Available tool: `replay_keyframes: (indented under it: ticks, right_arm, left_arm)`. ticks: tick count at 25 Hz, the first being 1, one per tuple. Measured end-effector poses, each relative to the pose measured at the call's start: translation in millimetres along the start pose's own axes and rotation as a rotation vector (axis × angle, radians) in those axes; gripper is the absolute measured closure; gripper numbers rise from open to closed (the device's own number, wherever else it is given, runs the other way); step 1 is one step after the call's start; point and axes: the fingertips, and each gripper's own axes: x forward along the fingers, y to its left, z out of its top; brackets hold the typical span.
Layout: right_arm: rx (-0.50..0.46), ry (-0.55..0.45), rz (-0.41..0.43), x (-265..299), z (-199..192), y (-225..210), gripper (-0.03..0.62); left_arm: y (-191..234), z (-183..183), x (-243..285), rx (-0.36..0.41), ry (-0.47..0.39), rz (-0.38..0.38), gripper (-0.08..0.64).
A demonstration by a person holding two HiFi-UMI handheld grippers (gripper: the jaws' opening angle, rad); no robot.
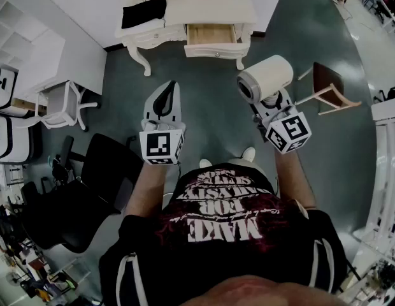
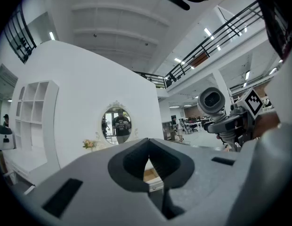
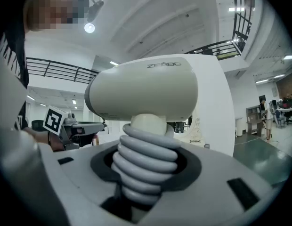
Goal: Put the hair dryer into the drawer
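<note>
In the head view, the cream hair dryer (image 1: 266, 78) is held up in front of me, barrel level, with my right gripper (image 1: 264, 101) shut on its handle. In the right gripper view, the jaws close round the dryer's grey ribbed handle (image 3: 145, 166) under the barrel (image 3: 146, 91). My left gripper (image 1: 172, 85) is level beside it, shut and empty, its tips meeting (image 2: 148, 142). The open wooden drawer (image 1: 211, 36) of the white dressing table (image 1: 185, 8) lies ahead, across the green floor. The left gripper view shows the dryer (image 2: 211, 100) at right.
A black cloth (image 1: 144, 13) lies on the dressing table's left side. An oval mirror (image 2: 116, 125) hangs above the table. A brown-seated chair (image 1: 328, 85) stands at right, a white stool (image 1: 60, 104) and black office chairs (image 1: 89, 183) at left.
</note>
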Motion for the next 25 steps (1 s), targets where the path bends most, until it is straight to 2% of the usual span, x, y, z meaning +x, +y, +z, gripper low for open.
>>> replay_keyframes:
  ticks: [17,25]
  right_arm:
    - [0.031,0.01,0.01,3,10,10,0.403]
    - [0.04,0.024,0.009,0,11,11,0.403]
  left_arm:
    - [14,3,-13,-0.024,-0.011,0.002,0.555]
    - [26,-13,-23,-0.043,0.001,0.0,0.555]
